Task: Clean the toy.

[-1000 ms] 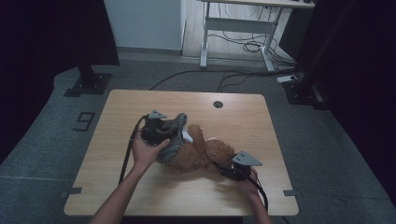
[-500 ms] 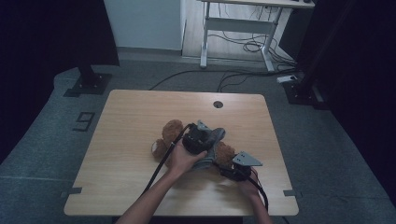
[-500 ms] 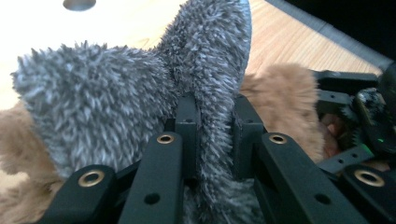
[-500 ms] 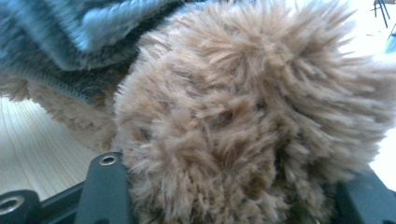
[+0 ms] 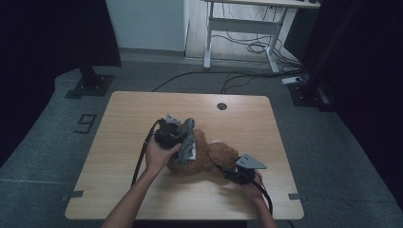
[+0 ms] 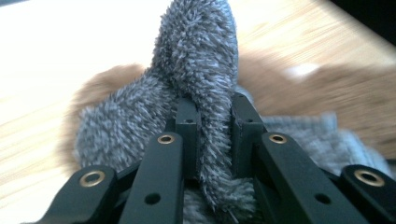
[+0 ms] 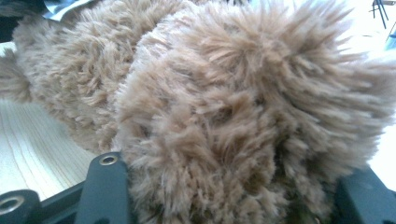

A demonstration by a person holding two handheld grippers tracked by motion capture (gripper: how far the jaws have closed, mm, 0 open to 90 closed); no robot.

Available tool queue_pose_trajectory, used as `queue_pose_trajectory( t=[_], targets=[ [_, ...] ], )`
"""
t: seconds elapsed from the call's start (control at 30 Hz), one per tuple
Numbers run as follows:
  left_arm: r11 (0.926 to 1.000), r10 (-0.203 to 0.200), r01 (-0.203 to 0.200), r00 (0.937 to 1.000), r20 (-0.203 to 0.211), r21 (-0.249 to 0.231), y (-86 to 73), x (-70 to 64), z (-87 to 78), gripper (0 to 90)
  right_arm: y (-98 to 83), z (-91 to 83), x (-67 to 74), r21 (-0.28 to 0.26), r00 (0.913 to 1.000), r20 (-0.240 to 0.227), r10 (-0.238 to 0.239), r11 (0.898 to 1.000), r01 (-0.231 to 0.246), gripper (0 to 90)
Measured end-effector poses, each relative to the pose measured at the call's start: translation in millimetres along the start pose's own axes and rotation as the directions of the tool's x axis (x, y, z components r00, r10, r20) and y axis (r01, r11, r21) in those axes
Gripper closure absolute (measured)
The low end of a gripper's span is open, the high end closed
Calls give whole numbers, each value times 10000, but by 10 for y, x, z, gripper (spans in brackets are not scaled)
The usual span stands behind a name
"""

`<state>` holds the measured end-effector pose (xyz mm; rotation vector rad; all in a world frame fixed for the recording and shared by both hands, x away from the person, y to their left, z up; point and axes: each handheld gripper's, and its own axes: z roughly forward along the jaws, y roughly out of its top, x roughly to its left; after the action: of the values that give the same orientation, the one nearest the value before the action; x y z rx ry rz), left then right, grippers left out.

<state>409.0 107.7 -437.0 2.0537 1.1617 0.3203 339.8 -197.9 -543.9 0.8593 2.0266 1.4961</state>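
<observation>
Since half a second ago the grey fuzzy garment [image 5: 186, 142], pinched tight in the left gripper [image 6: 210, 116], has swung back left over the brown teddy bear [image 5: 209, 159] at mid-table, which the right gripper [image 5: 236, 172] clamps and should hold steady.

right claw [image 7: 224, 196] tips buried in brown plush toy [image 7: 233, 107], table [image 6: 56, 56] background blurred

High view overhead; gripper views close-up — sharing brown plush toy [image 5: 209, 159].
</observation>
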Motion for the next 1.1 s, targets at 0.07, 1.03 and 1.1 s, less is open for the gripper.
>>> queue_pose_trajectory(
  t=[0.07, 1.03, 1.1],
  targets=[
    [9997, -239, 239, 9997, 88, -47, -40, 89, 3, 767, 7, 5, 8, 28, 10000, 23, -5, 10000, 5, 418],
    [9864, -1635, 1627, 9858, 374, 248, -530, 618, 21, 773, 59, 58, 2, 150, 9983, 317, -490, 9987, 485, 435],
    [9844, -1756, 1747, 9834, 466, 222, -534, 635, 18, 771, 73, 79, -11, 150, 9970, 381, -668, 9977, 663, 435]
  ],
)
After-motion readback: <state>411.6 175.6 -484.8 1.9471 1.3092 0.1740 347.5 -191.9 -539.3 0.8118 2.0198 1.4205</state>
